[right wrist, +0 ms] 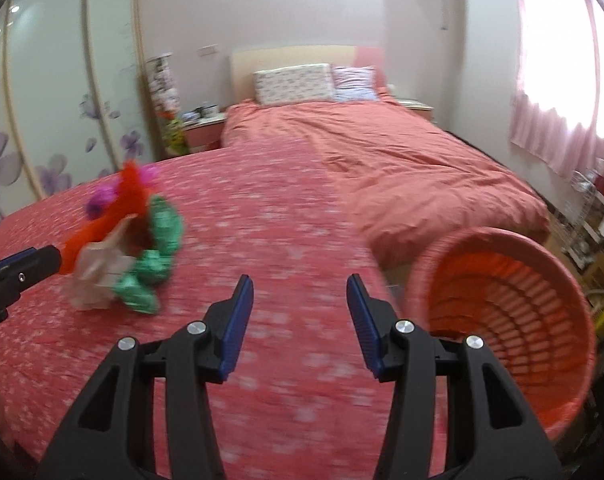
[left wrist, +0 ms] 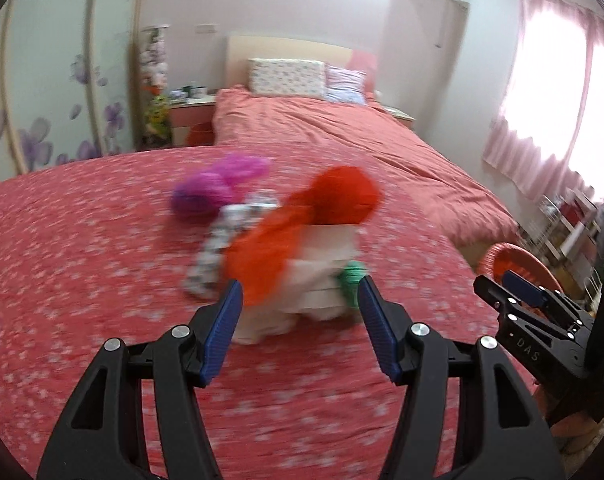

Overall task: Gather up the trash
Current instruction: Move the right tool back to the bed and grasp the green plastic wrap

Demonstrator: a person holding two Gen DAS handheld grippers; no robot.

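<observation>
A red floral-patterned cover (right wrist: 262,240) was spread across the foreground, adjoined by a bed made up in a plain salmon-pink quilt (right wrist: 402,160). Two patterned pillows (right wrist: 292,82) were propped against a pale wooden headboard (right wrist: 286,56). A pink-fronted bedside cabinet (left wrist: 190,114) was seen left of the bed, with frosted wardrobe doors printed with purple flowers (left wrist: 42,120) beyond. Pink curtains (left wrist: 542,100) were lit brightly by the window.

Open red bedspread (right wrist: 286,240) ahead of right gripper (right wrist: 300,312): passable. Trash pile (left wrist: 286,240) just beyond left gripper (left wrist: 300,320): obstacle. Orange basket (right wrist: 574,280) at bed's right edge: obstacle.
</observation>
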